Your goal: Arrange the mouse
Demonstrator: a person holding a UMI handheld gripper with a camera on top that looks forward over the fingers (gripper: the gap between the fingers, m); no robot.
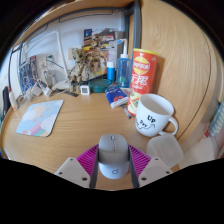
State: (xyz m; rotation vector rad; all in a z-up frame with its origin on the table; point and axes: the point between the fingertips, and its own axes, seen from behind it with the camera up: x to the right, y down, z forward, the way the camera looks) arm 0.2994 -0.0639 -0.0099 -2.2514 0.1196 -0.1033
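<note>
Nearest of all, the gripper (113, 170) has its two fingers spread apart with the pink pads (88, 158) facing inward, and the grey mouse (113, 157) sits right between them. Whether both pads actually press on its sides I cannot tell; the mouse looks to fill the gap, yet it may simply rest on the wooden worktop (75, 125). Its long axis runs straight along the fingers, from six toward twelve o'clock, with the scroll wheel at the far end, so it lies squarely in line with the gripper and needs no turning to be taken.

Just past the right finger, at about three o'clock from the mouse, lies a pale rounded object (165, 150), close enough to crowd a move that way. Beyond it, at one o'clock, stands a white mug (153, 115) with its handle outward, and behind that a tall snack can (143, 70) and a blue bottle (123, 68).

The open room lies at ten to eleven o'clock: bare wood leading to a patterned mouse mat (40, 117), well apart from the mouse, probably the likeliest destination.
</note>
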